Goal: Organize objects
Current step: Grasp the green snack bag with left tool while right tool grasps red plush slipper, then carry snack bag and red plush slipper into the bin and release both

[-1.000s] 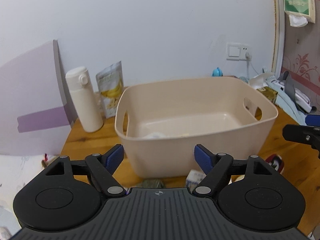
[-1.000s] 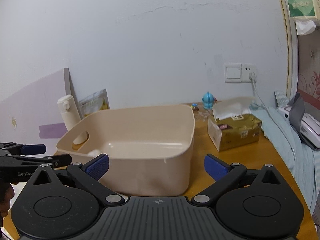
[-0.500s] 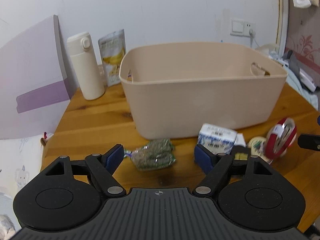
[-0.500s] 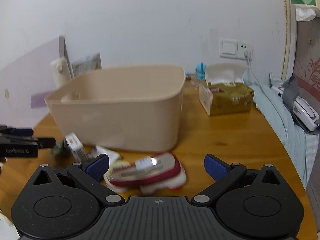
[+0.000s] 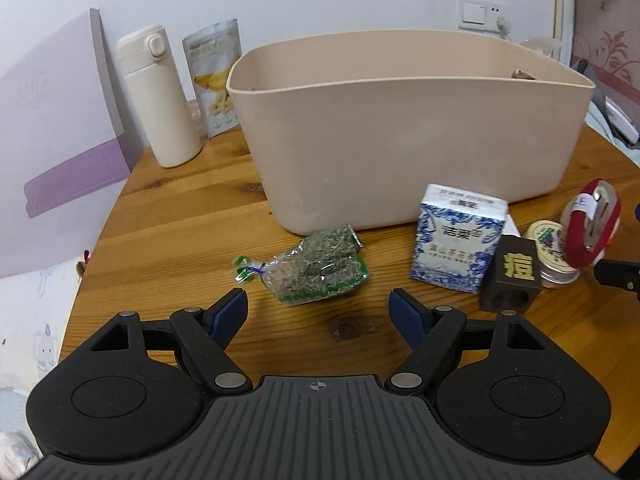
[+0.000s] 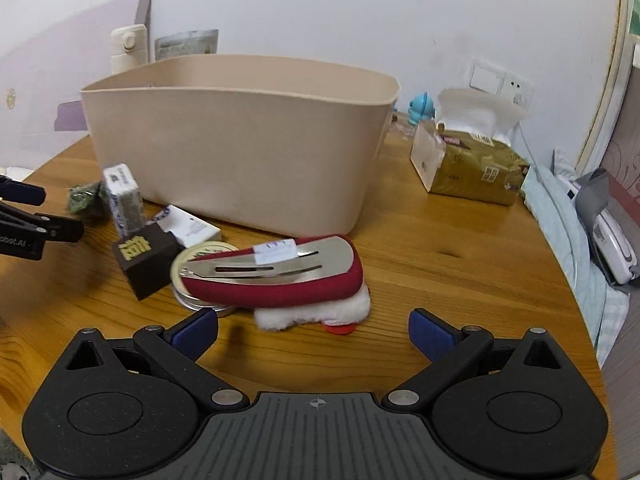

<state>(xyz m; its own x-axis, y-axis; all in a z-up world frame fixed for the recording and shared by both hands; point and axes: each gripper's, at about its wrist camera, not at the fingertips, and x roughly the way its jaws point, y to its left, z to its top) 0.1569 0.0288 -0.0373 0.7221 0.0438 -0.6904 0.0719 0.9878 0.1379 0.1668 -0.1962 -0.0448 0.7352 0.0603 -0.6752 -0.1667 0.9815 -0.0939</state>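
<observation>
A beige plastic bin (image 5: pixel 400 132) stands on the wooden table; it also shows in the right wrist view (image 6: pixel 240 148). In front of it lie a clear bag of green dried herbs (image 5: pixel 316 272), a blue-and-white box (image 5: pixel 456 240), a dark brown cube (image 5: pixel 512 276), a round tin (image 5: pixel 548 248) and a red clip with a metal plate (image 6: pixel 276 276). My left gripper (image 5: pixel 318 312) is open and empty just short of the herb bag. My right gripper (image 6: pixel 314 334) is open and empty just short of the red clip.
A cream thermos (image 5: pixel 160 96) and a banana snack pouch (image 5: pixel 214 76) stand left of the bin by a purple board (image 5: pixel 56 144). A tissue box (image 6: pixel 468 164) and a blue figurine (image 6: pixel 420 108) sit to the right. The table edge curves at the right, with bedding beyond.
Both grippers have dropped from above the bin to table level and pulled back. The small objects in front of the bin have come into view. Both stay open.
</observation>
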